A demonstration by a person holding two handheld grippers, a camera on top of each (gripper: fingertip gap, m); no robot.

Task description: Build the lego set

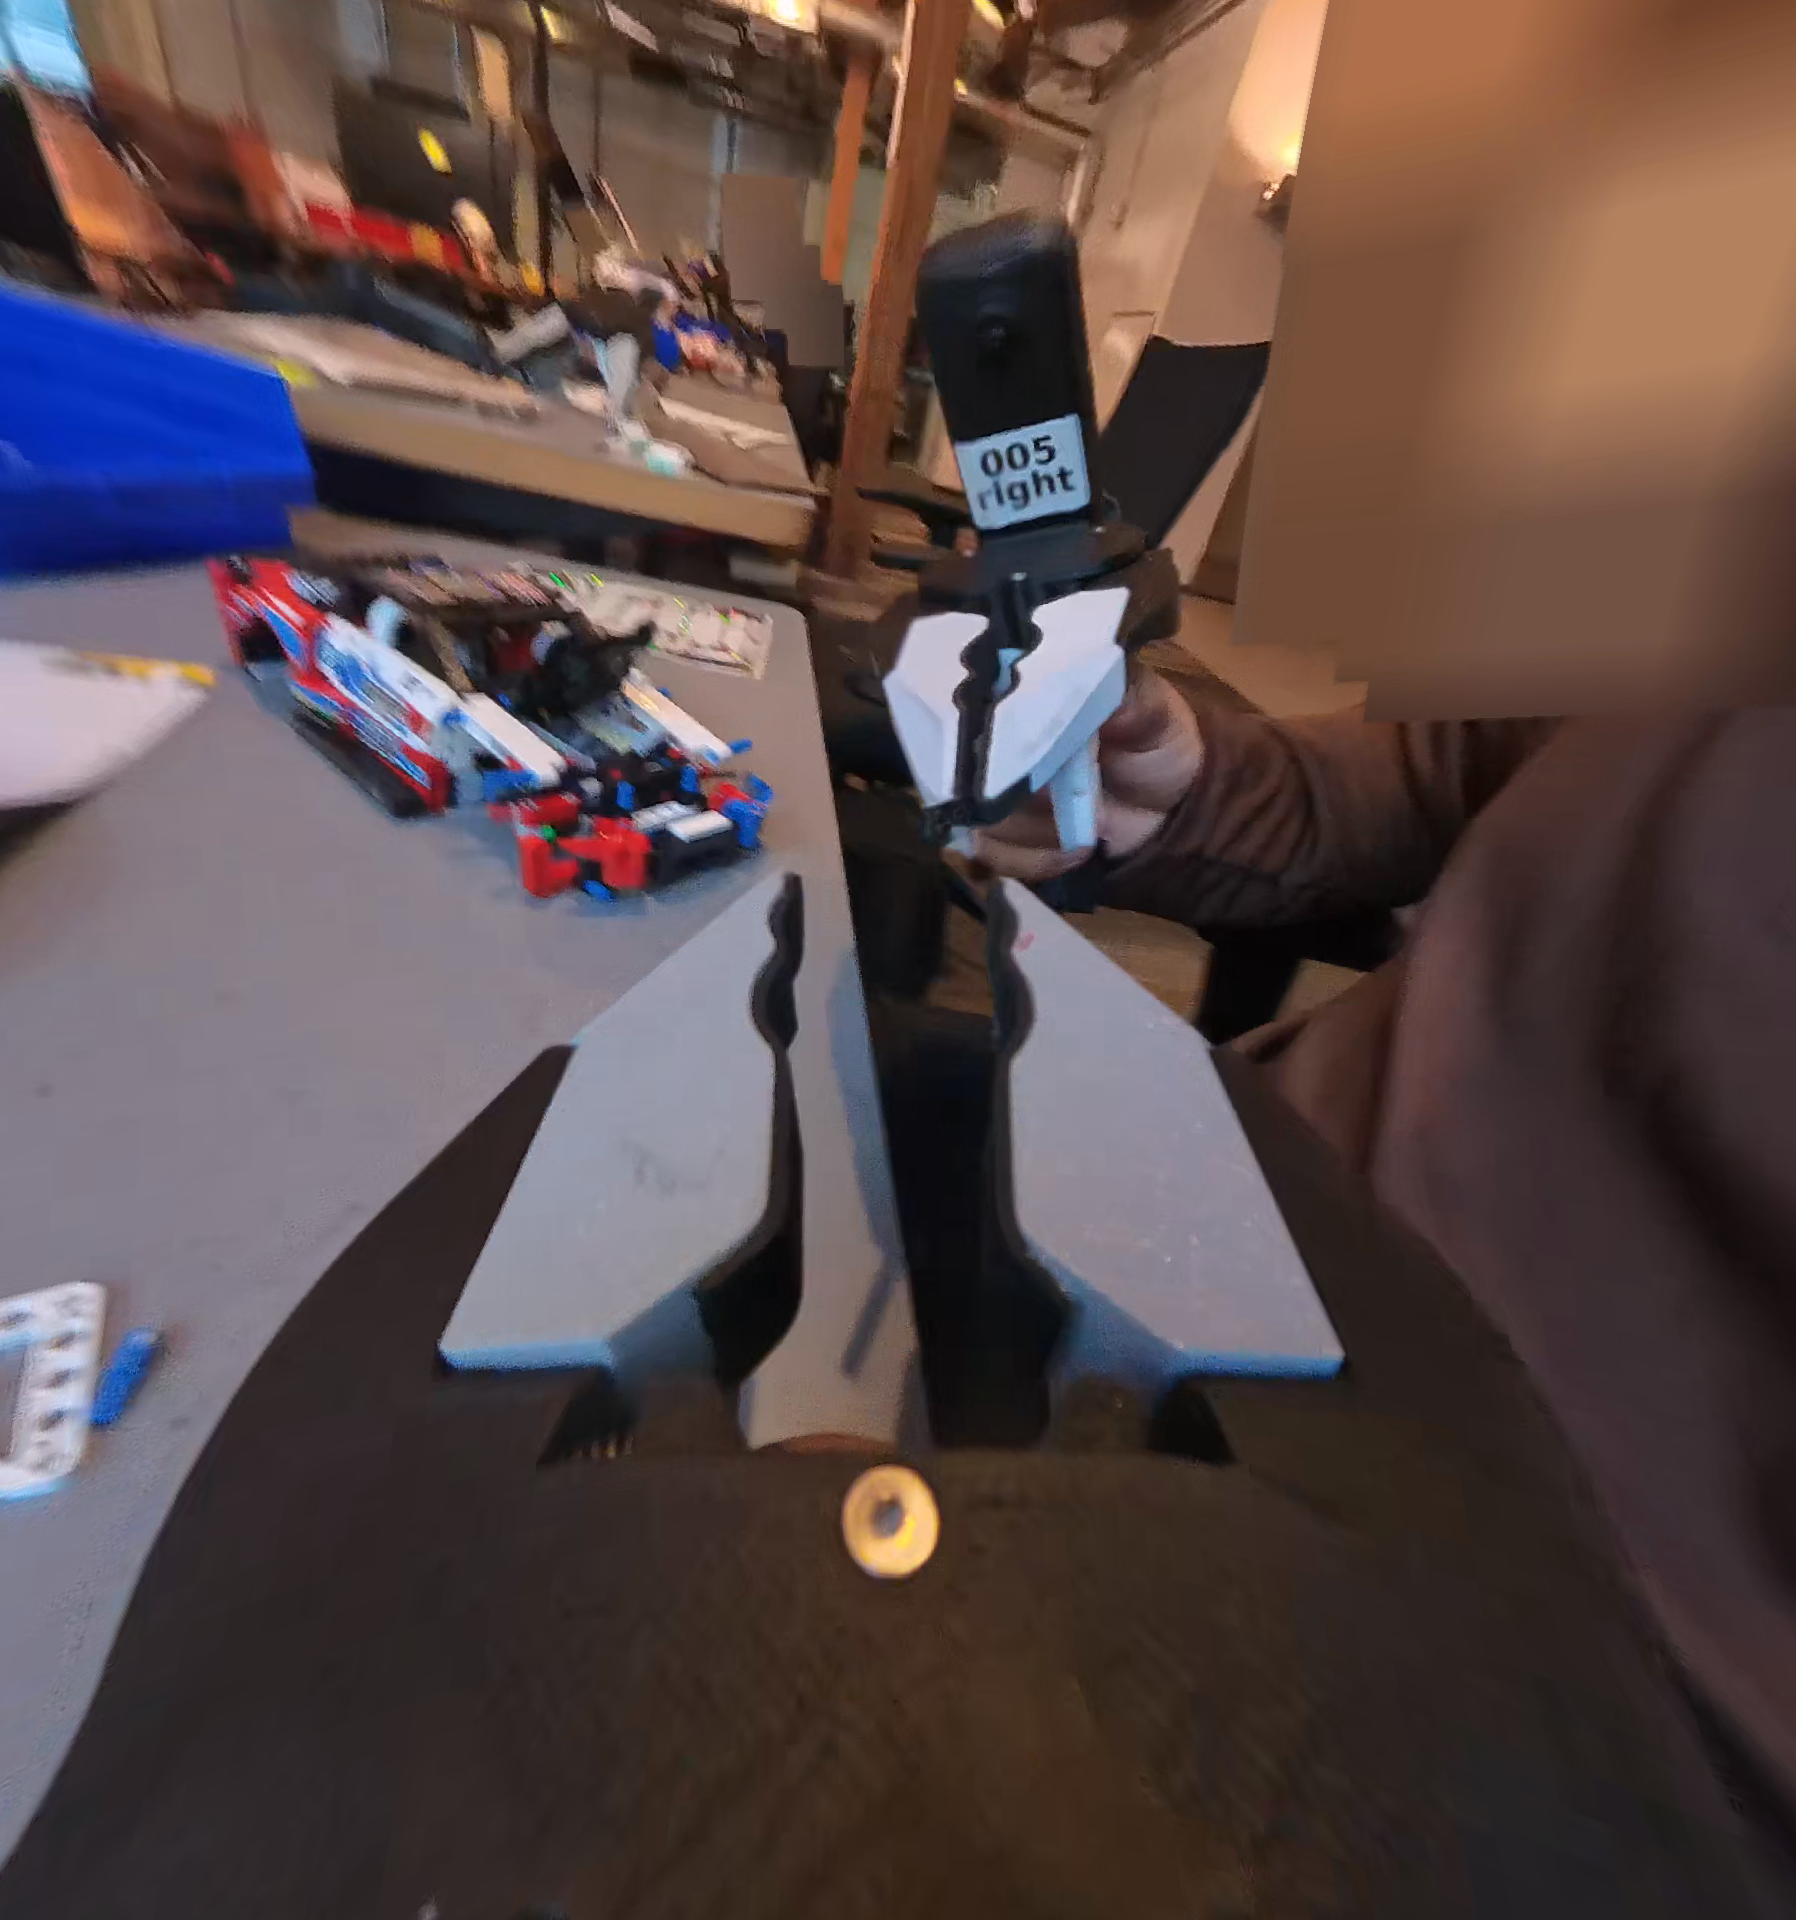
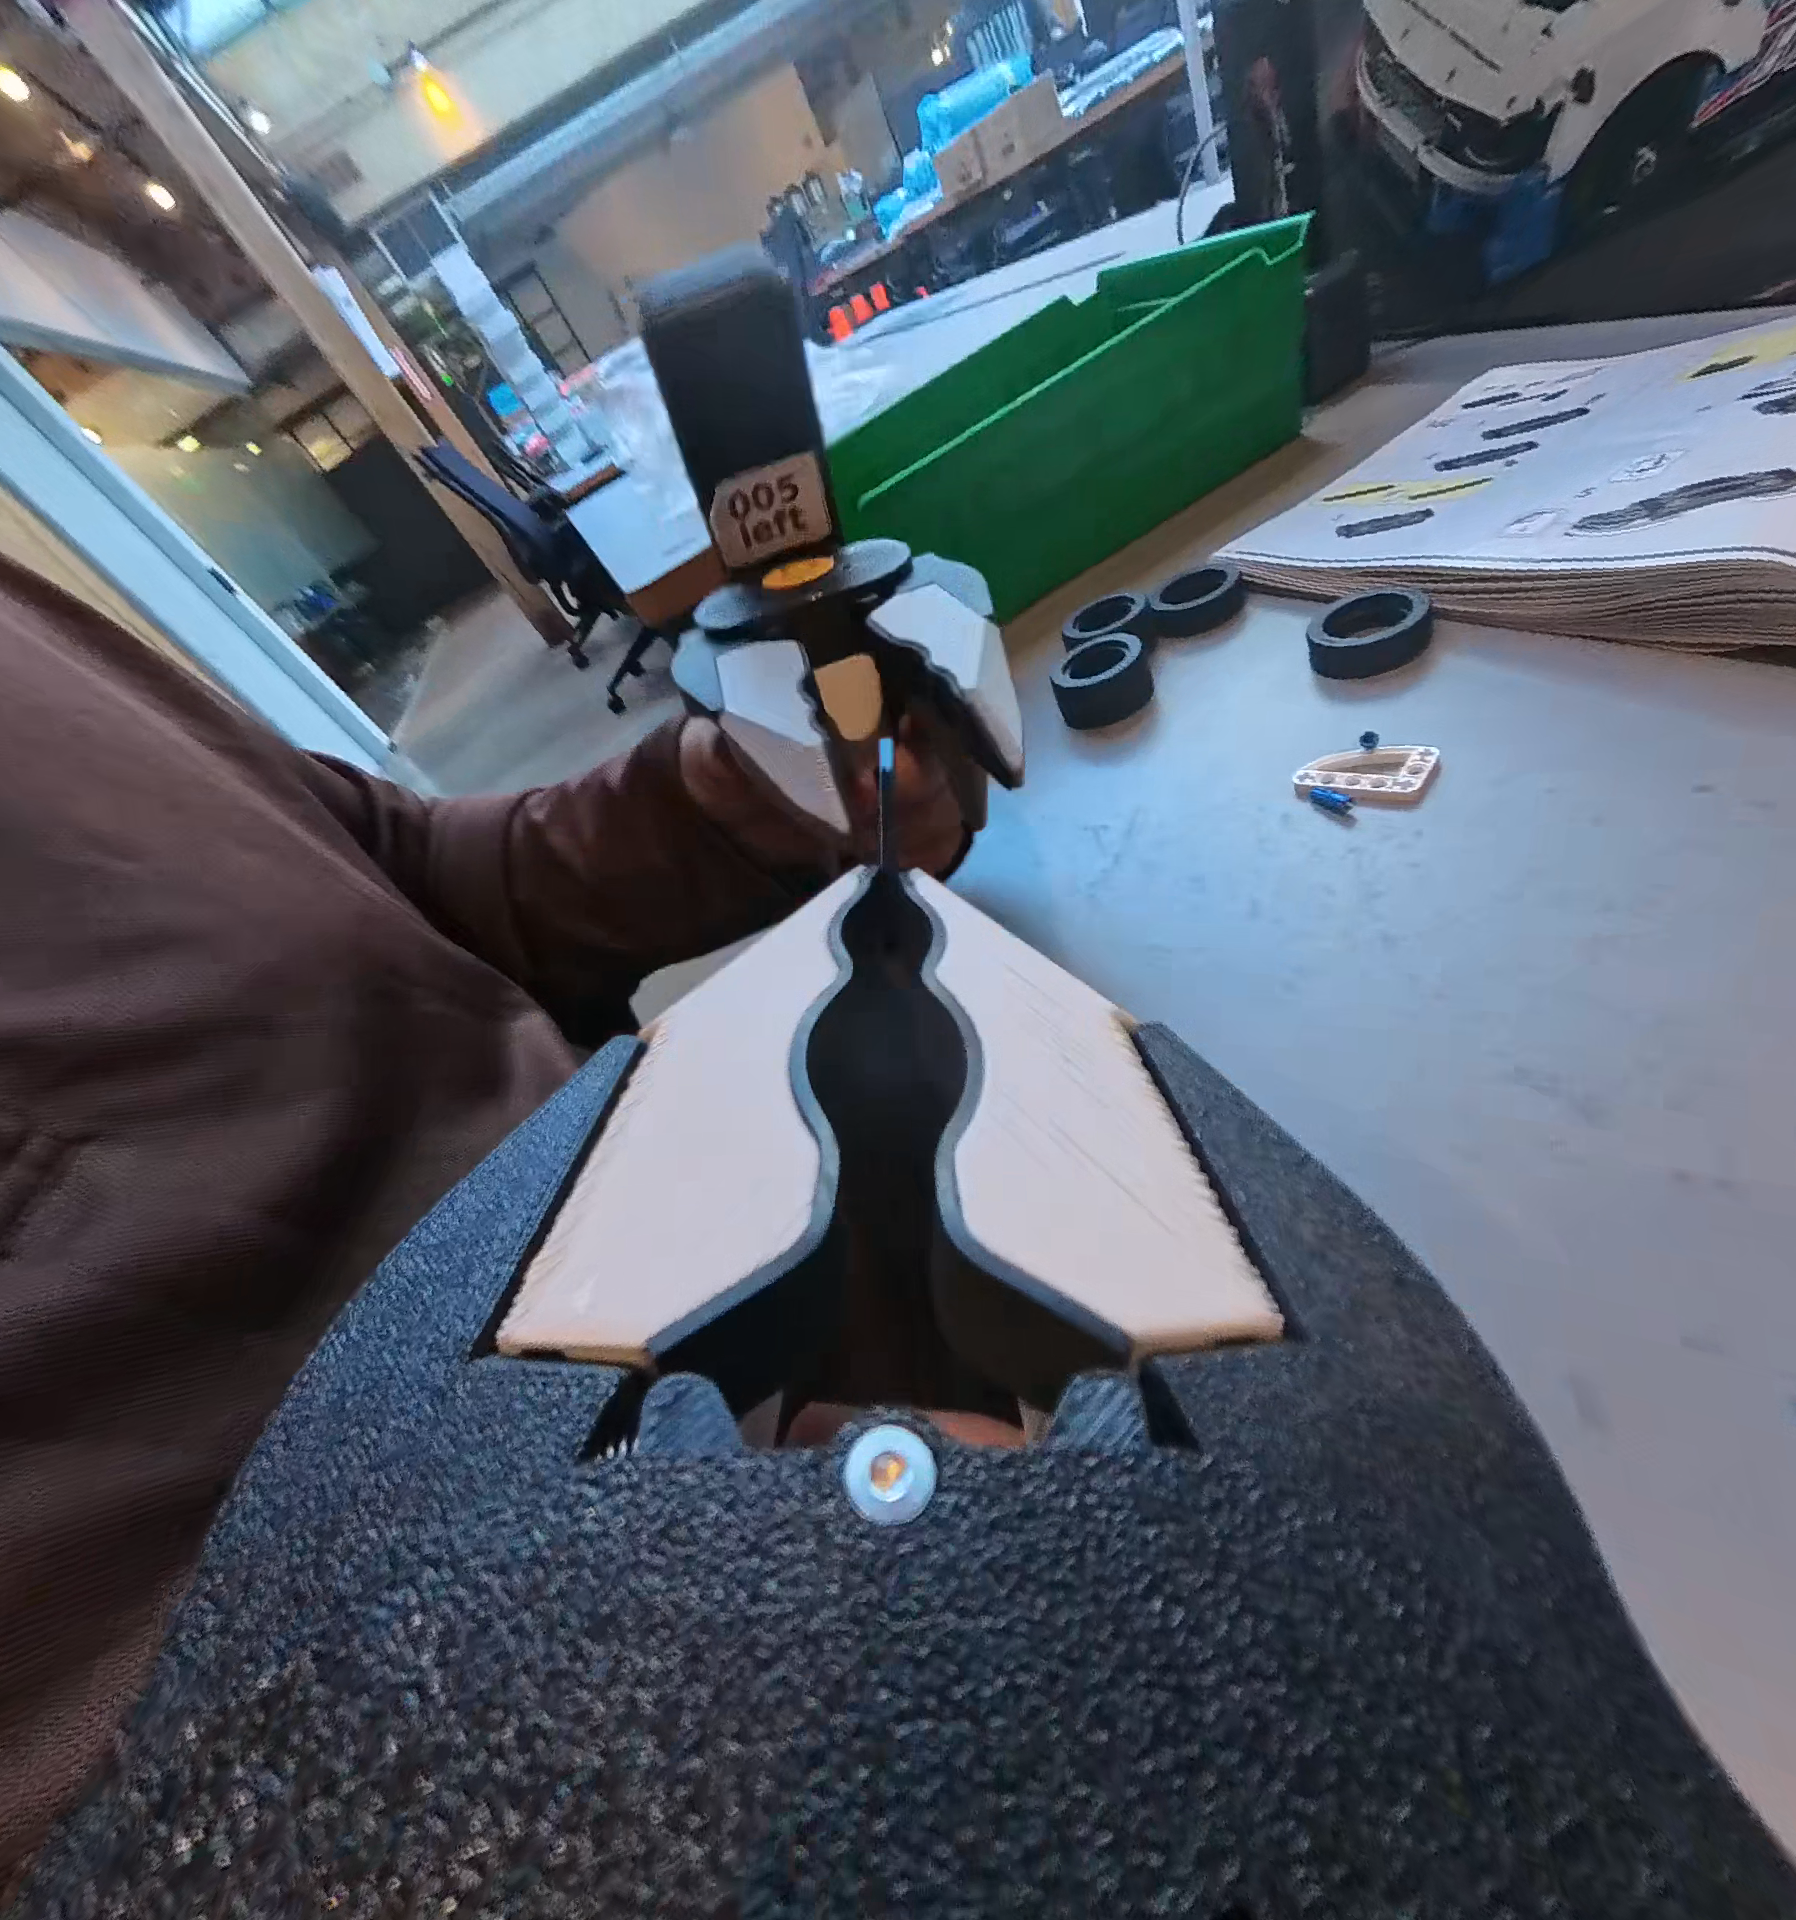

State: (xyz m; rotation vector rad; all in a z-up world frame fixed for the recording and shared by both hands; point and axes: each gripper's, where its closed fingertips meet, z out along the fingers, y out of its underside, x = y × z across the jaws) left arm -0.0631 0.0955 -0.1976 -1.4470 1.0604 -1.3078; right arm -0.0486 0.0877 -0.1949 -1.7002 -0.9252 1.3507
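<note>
Left gripper (image 1: 894,914), jaws parted, hangs over the grey table's (image 1: 250,1039) right edge. Far left lies the red-white-blue lego car (image 1: 478,707); near left, a white triangular piece (image 1: 21,1382). The right gripper (image 1: 987,717) faces it, closed.

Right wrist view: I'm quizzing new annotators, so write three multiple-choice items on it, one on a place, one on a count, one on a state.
1. The white triangular piece lies: A in a green bin; B on the bare table; C on an open booklet.
2. Black tyres on the table: A two; B four; C six.
3. The right gripper is: A wide open; B shut on a thin dark rod; C clamped on a tyre.

Answers: 1 B, the piece rests flat on the grey tabletop. 2 B, three tyres cluster together and one sits apart. 3 B, the fingertips meet at the base of the rod, which sticks out past them.
</note>
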